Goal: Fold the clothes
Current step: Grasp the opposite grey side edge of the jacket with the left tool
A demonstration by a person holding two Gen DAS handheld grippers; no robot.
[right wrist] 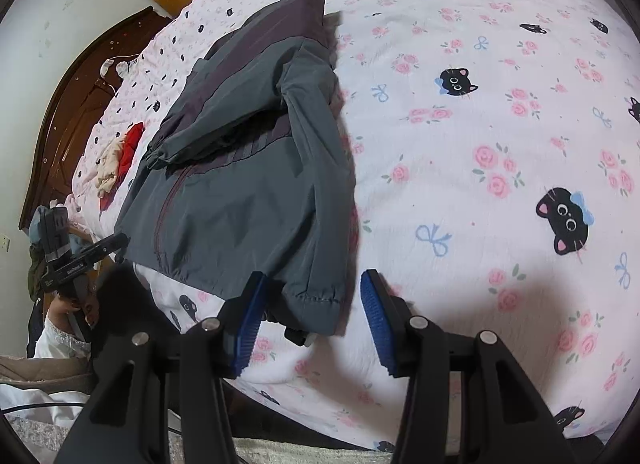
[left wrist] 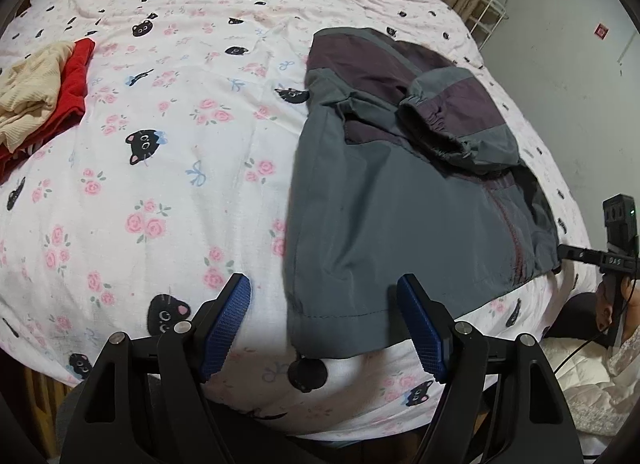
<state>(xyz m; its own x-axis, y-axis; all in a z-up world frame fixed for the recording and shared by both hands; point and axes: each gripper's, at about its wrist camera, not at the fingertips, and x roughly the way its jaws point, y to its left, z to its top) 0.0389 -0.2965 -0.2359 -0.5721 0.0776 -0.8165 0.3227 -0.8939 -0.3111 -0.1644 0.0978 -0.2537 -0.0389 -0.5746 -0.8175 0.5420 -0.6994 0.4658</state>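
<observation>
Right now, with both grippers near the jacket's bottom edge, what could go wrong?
1. The sleeve lies loosely folded across the jacket; lifting the hem could make it slide off.
2. The black toggle dangling at the hem could get pinched by the left gripper instead of the cloth.
3. The right gripper straddles only the hem corner, so a shallow bite may slip.

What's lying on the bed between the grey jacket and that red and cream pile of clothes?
Nothing but bare cat-print bedsheet between the jacket and the clothes pile, clearest in the left wrist view.
</observation>
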